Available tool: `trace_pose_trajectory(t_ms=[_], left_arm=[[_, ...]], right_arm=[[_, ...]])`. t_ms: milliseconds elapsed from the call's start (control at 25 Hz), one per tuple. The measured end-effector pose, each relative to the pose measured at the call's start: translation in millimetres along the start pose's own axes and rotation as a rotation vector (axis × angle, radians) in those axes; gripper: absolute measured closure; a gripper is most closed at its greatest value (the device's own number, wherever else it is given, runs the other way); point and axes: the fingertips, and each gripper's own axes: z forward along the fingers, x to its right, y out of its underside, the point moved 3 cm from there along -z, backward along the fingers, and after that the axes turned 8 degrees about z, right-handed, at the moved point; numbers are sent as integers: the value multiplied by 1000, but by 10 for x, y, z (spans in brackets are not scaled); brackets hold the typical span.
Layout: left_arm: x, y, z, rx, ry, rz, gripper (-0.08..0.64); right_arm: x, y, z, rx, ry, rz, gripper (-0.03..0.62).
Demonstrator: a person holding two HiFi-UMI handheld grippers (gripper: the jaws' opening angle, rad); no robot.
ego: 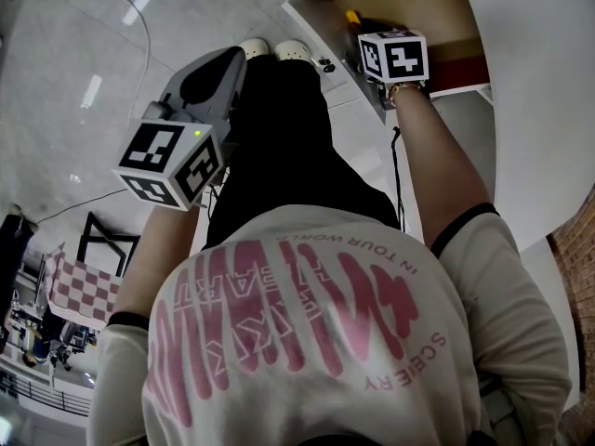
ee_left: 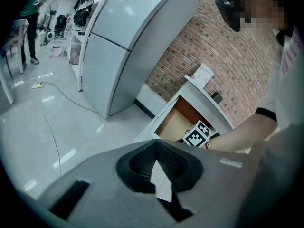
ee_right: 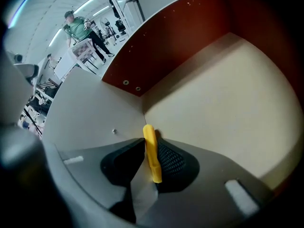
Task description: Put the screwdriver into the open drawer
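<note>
The yellow-handled screwdriver stands up between the pads of my right gripper, which is shut on it. That gripper points steeply down inside the open drawer, over its pale floor and near the red-brown wall. In the head view the marker cube of the right gripper sits in the drawer, with a bit of the screwdriver's yellow handle showing beyond it. My left gripper hangs apart to the left over the floor, shut, with nothing held. From the left gripper the drawer shows ahead.
A large white curved cabinet stands right of the drawer, against a brick wall. A cable trails over the shiny floor. The person's shoes are close to the drawer front. People stand far off.
</note>
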Motion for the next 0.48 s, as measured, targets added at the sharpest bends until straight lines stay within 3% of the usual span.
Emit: trace_pose_trajectory(t_ms=[480], left_arm=[[-6,-17,24,-3,1,2,557]], right_arm=[[47,31,22,-8,24,19,497]])
